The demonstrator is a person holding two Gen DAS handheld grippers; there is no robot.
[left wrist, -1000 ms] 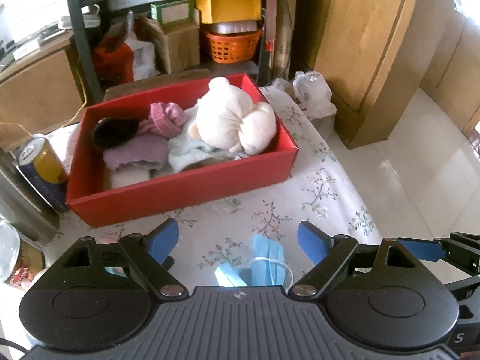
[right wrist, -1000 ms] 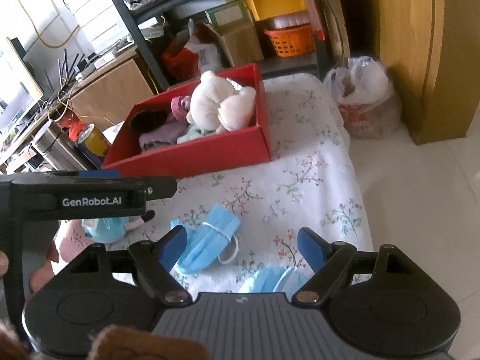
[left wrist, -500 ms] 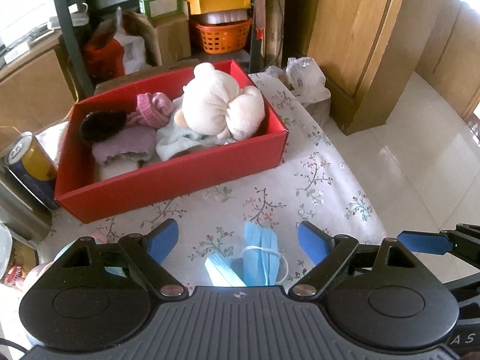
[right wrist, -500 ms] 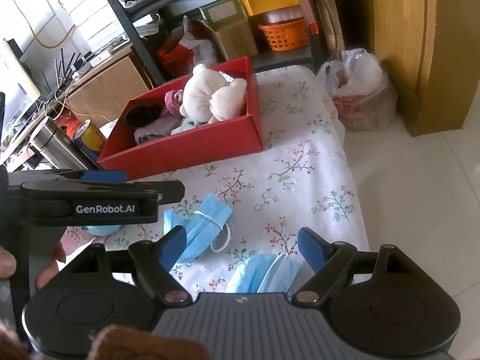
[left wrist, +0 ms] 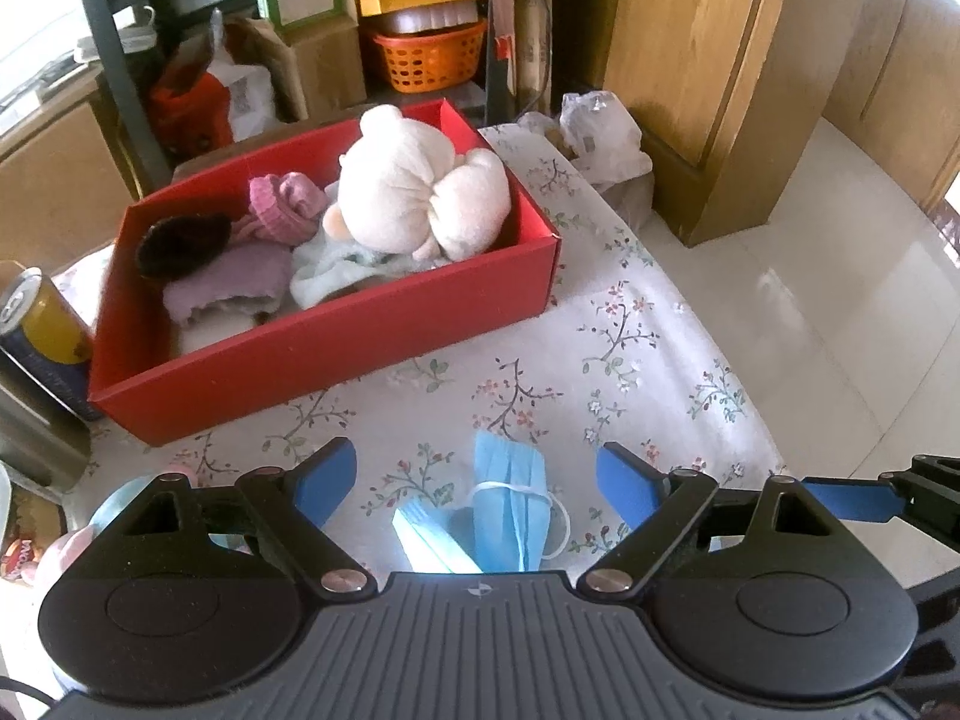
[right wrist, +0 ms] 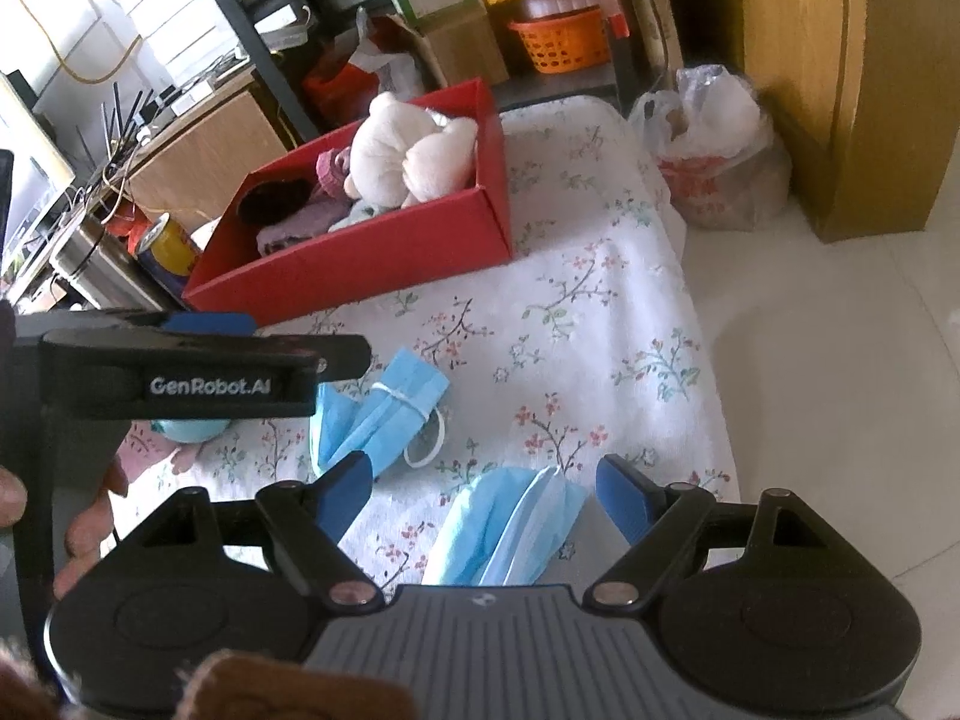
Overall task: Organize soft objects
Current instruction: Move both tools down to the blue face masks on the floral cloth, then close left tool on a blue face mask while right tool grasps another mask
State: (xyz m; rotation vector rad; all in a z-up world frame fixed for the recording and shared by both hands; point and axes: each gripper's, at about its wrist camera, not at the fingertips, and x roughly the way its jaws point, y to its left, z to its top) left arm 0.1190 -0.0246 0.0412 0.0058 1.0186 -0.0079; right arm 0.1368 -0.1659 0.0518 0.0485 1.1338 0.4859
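We find two bundles of blue face masks lying on the flower-patterned cloth that covers the worktop (left wrist: 630,324). The first bundle of masks (left wrist: 510,504), tied with its white ear loop, lies between the spread fingers of the left tool (left wrist: 474,480), untouched by either blue pad. The second bundle of masks (right wrist: 516,528) lies near the worktop's front edge, between the fingers of the right tool (right wrist: 483,489); those fingers also stand apart and no pad presses on it. The two bundles are close but not touching. Further back stands the red box (left wrist: 336,360), open-topped, holding a cream plush toy (left wrist: 414,192) at its right end, a pink knitted item (left wrist: 282,210), a lilac cloth (left wrist: 228,285) and a dark furry item (left wrist: 180,237) toward its left end. A yellow-and-blue can (left wrist: 42,336) stands upright just beside the box's left wall. In the right wrist view a person's hand (right wrist: 90,534) grips the left tool's handle.
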